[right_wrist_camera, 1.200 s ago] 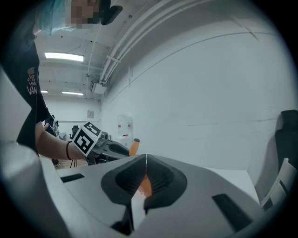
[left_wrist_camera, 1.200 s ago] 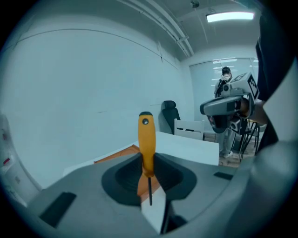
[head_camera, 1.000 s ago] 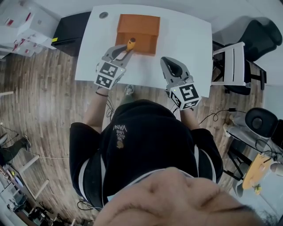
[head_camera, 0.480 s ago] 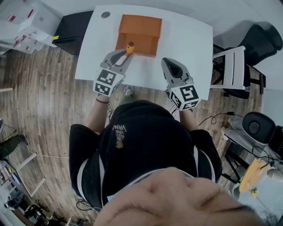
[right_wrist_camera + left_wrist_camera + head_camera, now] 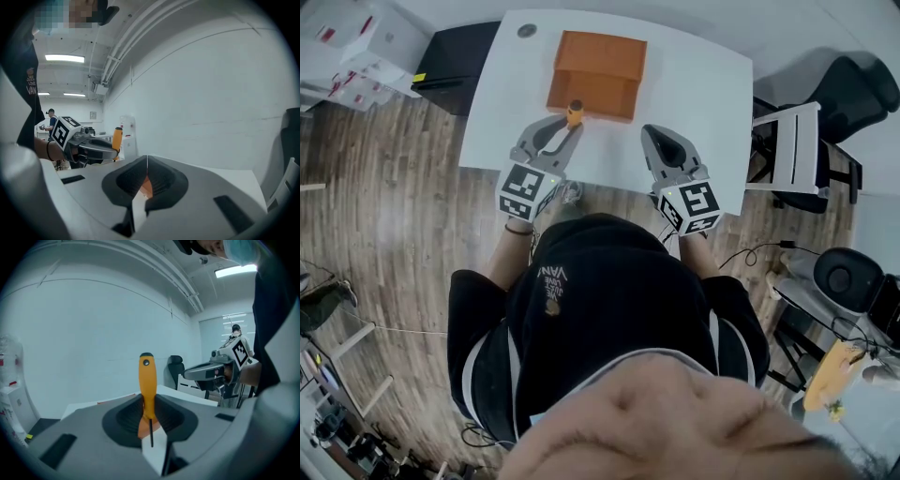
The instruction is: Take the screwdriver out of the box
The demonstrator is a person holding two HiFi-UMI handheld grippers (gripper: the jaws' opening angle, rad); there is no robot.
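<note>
In the head view, the left gripper holds the screwdriver just in front of the near wall of the orange box. The box stands on the white counter. The tool seems to be already outside the box and above the counter. From this angle I cannot tell what is inside the box, or whether anything is left there. The right gripper is beside, well apart from the box and from the tool.

In the left gripper view, the jaws are closed on the screwdriver. They hold it at the lower end of the orange handle. The handle stands up above the jaws and the thin dark shaft points down between them. I think this is the main risk: the hold is narrow and far from the middle of the handle, so a quick swing or a tilt could make the tool turn or slip out. The handle could also knock the wall of the box if it moves back toward it.

In the right gripper view, the jaws of the right gripper are pressed together with nothing between them, so it cannot catch the tool if it falls.
</note>
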